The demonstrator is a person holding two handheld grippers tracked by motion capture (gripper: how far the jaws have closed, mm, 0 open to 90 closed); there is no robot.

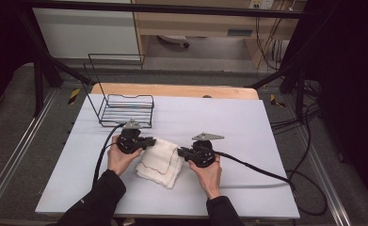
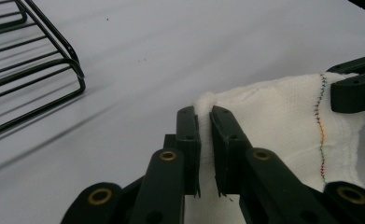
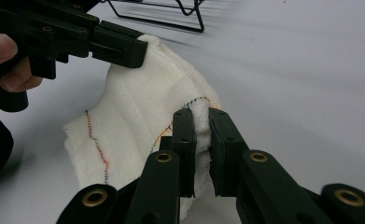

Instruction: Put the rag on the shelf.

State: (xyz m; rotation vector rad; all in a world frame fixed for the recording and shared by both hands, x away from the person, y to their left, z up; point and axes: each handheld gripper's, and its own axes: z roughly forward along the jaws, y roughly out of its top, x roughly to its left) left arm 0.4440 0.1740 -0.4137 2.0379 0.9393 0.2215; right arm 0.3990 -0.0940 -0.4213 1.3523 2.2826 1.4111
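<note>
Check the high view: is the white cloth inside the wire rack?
No, the white cloth lies on the table, apart from the wire rack.

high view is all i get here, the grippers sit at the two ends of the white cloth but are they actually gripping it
Observer: Yes. In the left gripper view, the left gripper has a fold of the white cloth pinched between its jaws.
Operator: and the right one
Observer: Same. The right gripper is shut on a bunched edge of the cloth, as its own view shows.
Operator: any marks on the cloth i cant make out
Observer: A line of multicoloured stitching runs across it.
Operator: is it flat on the table
Observer: No, in the right gripper view the held part arches up off the table.
</note>
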